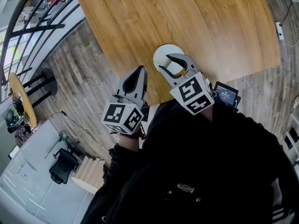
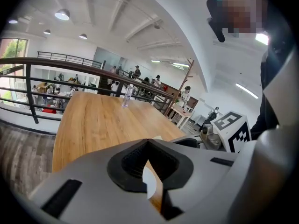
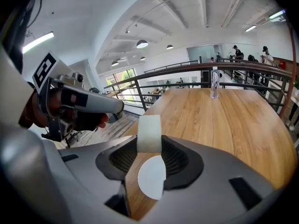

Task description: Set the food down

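Note:
In the right gripper view a pale white block of food (image 3: 149,133) stands upright between the jaws of my right gripper (image 3: 149,136), which is shut on it. Below, through the jaws, shows a round white plate (image 3: 152,177) on the wooden table (image 3: 219,125). In the head view the right gripper (image 1: 175,63) hangs over that plate (image 1: 164,52) near the table's front edge. My left gripper (image 1: 138,73) is beside it to the left, its tips over the table's edge, shut with nothing in it. Its own view shows the tips (image 2: 147,143) meeting.
A clear water bottle (image 3: 214,83) stands at the far end of the table, also in the left gripper view as the bottle (image 2: 125,97). A dark railing (image 3: 187,71) runs behind the table. Wood-plank floor (image 1: 79,78) lies left of the table.

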Demonstrator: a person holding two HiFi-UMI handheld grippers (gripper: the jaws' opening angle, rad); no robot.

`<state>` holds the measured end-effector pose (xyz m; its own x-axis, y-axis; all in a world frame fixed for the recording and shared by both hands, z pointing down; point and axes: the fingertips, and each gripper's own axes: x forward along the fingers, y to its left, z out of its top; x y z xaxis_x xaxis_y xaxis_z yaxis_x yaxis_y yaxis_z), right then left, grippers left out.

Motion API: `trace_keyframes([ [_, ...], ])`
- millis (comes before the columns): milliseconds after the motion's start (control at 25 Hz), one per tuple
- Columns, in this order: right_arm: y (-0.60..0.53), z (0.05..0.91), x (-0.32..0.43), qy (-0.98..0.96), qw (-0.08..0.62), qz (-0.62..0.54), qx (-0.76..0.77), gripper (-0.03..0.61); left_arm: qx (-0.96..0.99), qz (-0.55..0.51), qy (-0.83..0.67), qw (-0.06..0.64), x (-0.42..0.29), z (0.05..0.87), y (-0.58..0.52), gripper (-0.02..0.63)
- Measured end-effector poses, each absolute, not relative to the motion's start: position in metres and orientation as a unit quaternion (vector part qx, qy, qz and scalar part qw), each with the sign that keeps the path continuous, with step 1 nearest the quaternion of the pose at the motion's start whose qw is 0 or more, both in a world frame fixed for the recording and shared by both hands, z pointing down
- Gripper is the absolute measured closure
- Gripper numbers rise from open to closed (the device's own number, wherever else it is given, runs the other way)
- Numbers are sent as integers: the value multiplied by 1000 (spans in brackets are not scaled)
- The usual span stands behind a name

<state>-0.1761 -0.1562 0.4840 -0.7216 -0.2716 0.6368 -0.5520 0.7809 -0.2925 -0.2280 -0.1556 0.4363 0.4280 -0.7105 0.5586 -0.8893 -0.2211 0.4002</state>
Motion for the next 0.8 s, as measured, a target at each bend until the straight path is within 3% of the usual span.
trace_keyframes([
  [800,-138,551,-177,-878,352,237,223,408,761,137,-522,360,-228,451,-151,614],
])
